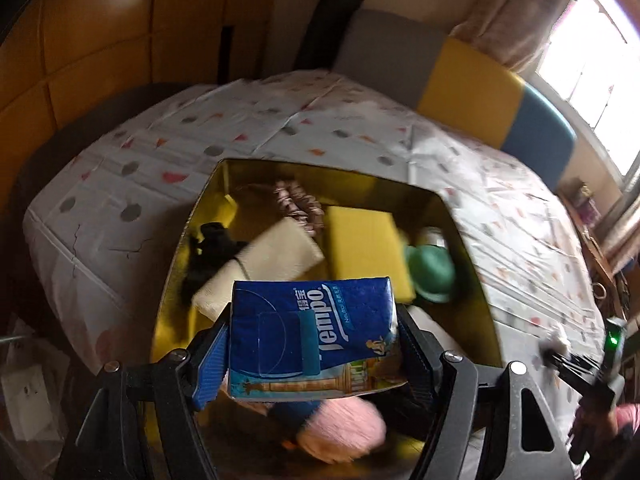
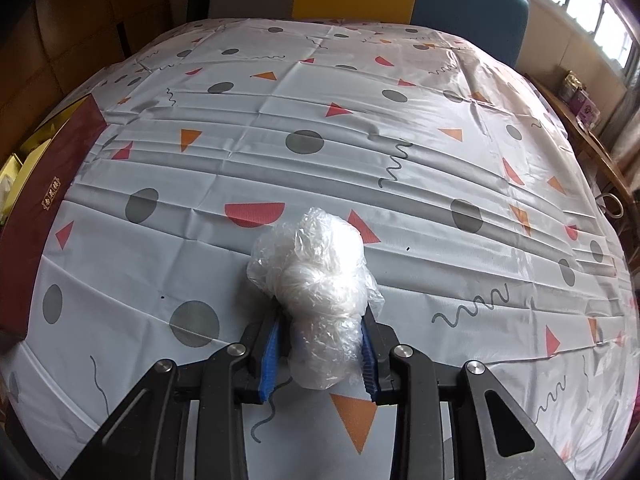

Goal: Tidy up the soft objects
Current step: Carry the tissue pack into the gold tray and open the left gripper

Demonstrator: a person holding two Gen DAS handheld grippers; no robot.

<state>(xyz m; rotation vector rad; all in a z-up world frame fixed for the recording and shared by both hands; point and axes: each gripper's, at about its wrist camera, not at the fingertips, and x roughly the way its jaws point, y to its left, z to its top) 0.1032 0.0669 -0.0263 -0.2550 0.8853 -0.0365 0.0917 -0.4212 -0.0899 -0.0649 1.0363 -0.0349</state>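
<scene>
In the left wrist view, we see the left gripper (image 1: 316, 344) at bottom centre, its jaws set wide and clamped on a blue tissue pack (image 1: 316, 332) printed with white lettering. The ribbed blue pads (image 1: 212, 356) press both short sides of the pack. The pack hangs above a gold-lined box (image 1: 472, 264) that fills the middle of the frame.

Inside the box, from left to right, we note: a black soft item (image 1: 212, 248) against the left wall; a cream folded cloth (image 1: 268, 260) lying tilted beside it; a pink-and-white scrunchie (image 1: 298, 200) toward the far wall; a yellow sponge block (image 1: 368, 244); and a green round item (image 1: 430, 270) near the right wall. A pink fluffy item (image 1: 340, 432) lies at the bottom of the frame under the pack. The box rests on a patterned tablecloth (image 1: 280, 120). At lower right, blurred, the other tool is visible.

In the right wrist view, the box's dark red outer wall (image 2: 52, 200) stands along the left edge of the frame. At lower centre, the right gripper (image 2: 320, 344) is closed on a crumpled clear plastic bag (image 2: 316, 284), which rests on the tablecloth (image 2: 400, 140). Both pads contact the lower part of the bag; its upper bulk spreads out past the fingertips.
</scene>
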